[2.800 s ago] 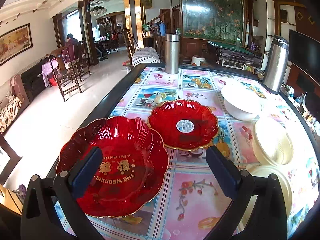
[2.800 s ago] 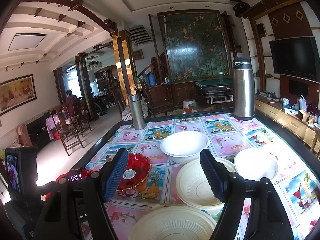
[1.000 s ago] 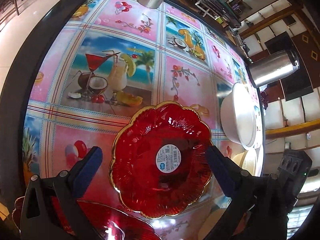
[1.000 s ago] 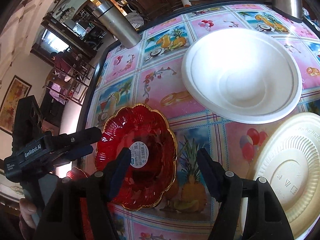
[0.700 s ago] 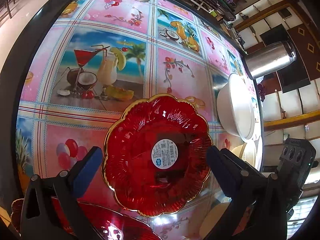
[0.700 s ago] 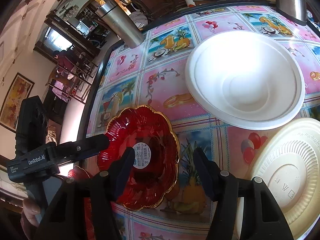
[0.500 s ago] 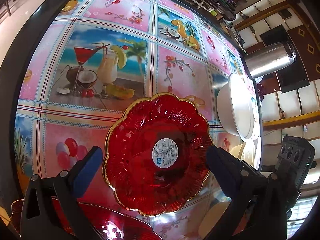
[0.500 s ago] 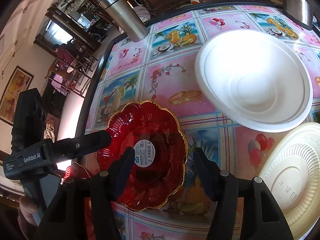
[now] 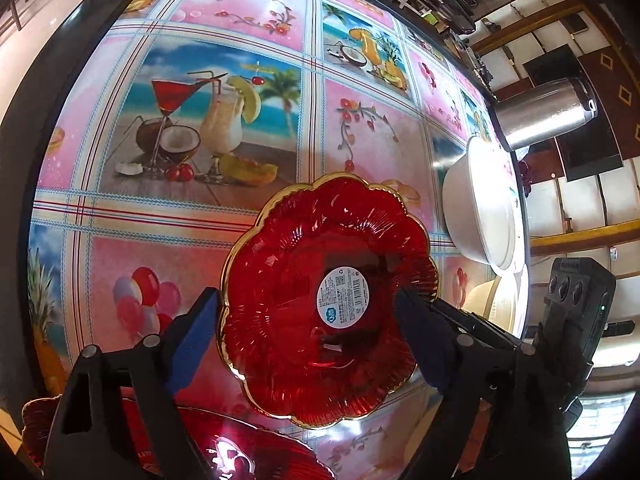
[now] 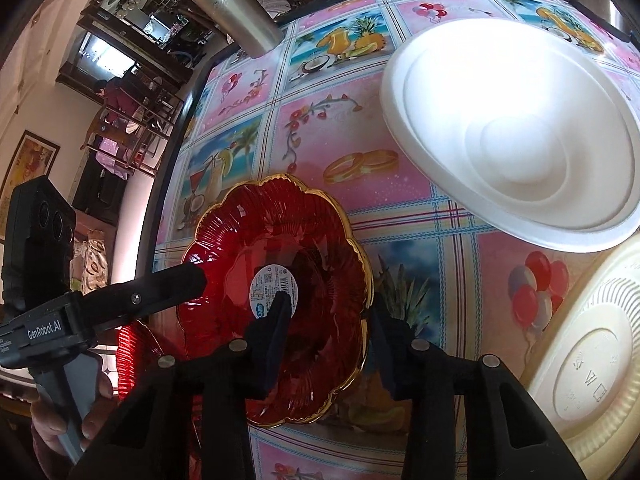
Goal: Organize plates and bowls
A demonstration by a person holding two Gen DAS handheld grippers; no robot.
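A small red scalloped plate (image 9: 328,300) with a gold rim and a round sticker lies on the patterned tablecloth. My left gripper (image 9: 308,336) is open, its fingers on either side of this plate. My right gripper (image 10: 328,340) has narrowed around the plate's (image 10: 276,280) right rim, one finger over the dish, one outside; contact is unclear. A larger red plate (image 9: 240,452) sits at the near edge. A white bowl (image 10: 516,136) and a cream plate (image 10: 592,372) lie to the right.
A steel thermos (image 9: 544,112) stands behind the white bowl (image 9: 480,208), and a steel tumbler (image 10: 232,4) at the table's far edge. The black table edge (image 9: 52,80) runs along the left. Chairs and furniture stand beyond it.
The right gripper's jaws have closed in around the small red plate's rim. The left gripper has moved slightly closer over the plate and stays wide open.
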